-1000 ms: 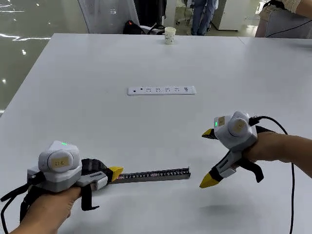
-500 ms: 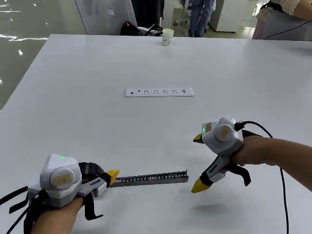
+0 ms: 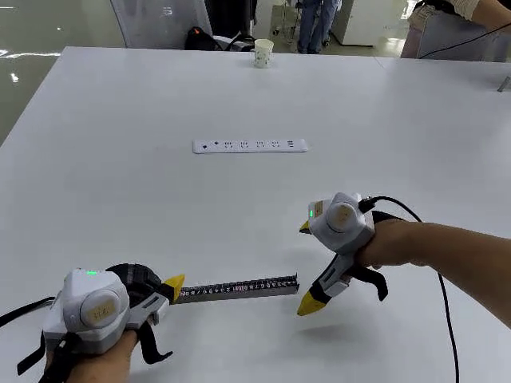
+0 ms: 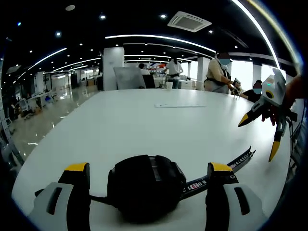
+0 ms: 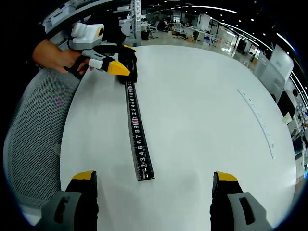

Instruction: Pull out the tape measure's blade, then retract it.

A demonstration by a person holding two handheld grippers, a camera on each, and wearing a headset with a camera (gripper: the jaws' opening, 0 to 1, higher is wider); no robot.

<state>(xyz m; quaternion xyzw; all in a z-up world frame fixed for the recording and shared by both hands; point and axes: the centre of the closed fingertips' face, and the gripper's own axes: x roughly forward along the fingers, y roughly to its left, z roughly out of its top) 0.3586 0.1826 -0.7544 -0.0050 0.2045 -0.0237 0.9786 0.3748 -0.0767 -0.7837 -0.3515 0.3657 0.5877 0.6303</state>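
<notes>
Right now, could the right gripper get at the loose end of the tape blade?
Probably yes. The right gripper has its jaws open, and the end of the blade lies flat on the table just ahead, between them, with nothing in the way.

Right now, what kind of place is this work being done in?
Probably an open-plan office or lab. A large white table carries a power strip and a paper cup, long ceiling light strips run overhead, and people stand in the background.
</notes>
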